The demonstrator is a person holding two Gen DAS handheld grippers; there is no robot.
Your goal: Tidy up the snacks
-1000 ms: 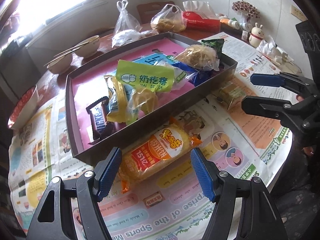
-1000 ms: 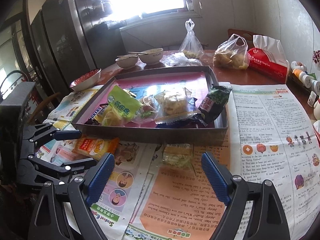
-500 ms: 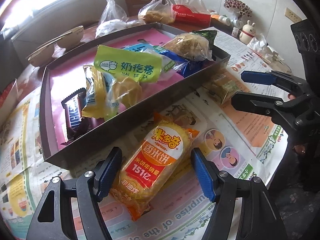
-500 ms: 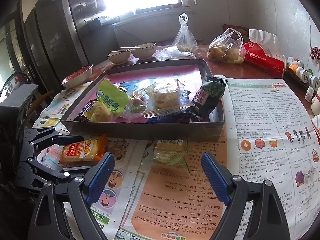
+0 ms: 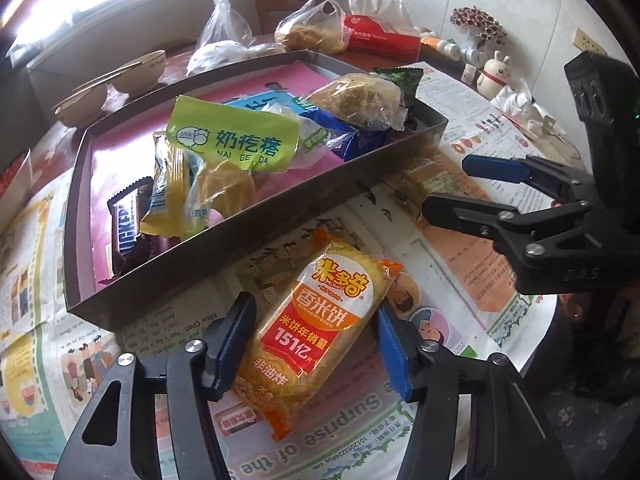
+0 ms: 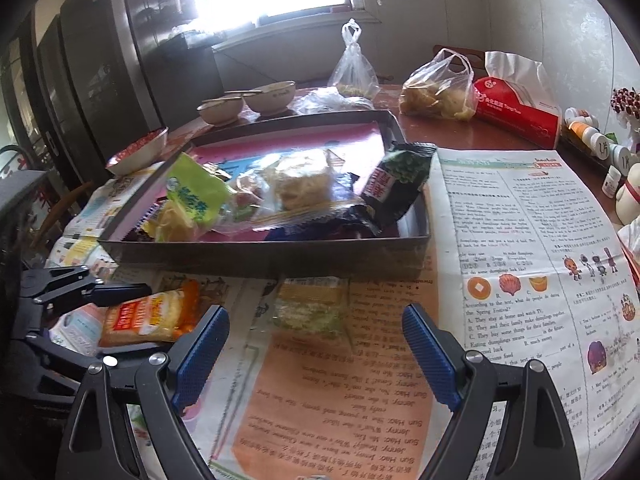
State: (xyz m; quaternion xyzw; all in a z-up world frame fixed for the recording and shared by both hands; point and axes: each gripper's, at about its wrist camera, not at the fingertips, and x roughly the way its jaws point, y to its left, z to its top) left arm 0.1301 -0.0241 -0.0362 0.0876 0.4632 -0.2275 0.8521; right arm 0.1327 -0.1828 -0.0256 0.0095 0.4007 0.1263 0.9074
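Note:
An orange rice cracker pack (image 5: 320, 328) lies on the newspaper in front of the dark tray (image 5: 240, 236). My left gripper (image 5: 312, 340) straddles it, its jaws closing, and the blue pads touch both long sides. The right wrist view shows the same pack (image 6: 148, 316) between the left gripper's (image 6: 120, 320) fingers. My right gripper (image 6: 316, 344) hangs open and empty over the paper, just short of a clear greenish snack pack (image 6: 312, 308). It also shows as the right gripper (image 5: 452, 188) at the right of the left wrist view. Several snacks fill the tray (image 6: 260, 256).
Newspaper (image 6: 520, 240) covers the near table. Behind the tray stand two bowls (image 6: 248, 104), tied plastic bags (image 6: 354, 68), a red tissue pack (image 6: 516, 108) and small bottles (image 6: 592, 136). A red-rimmed bowl (image 6: 136, 152) sits at the left. A rabbit figurine (image 5: 494, 74) stands far right.
The left gripper came down over the rice cracker pack and narrowed until its pads met the pack's sides. The right gripper stayed open and edged slightly nearer the greenish pack.

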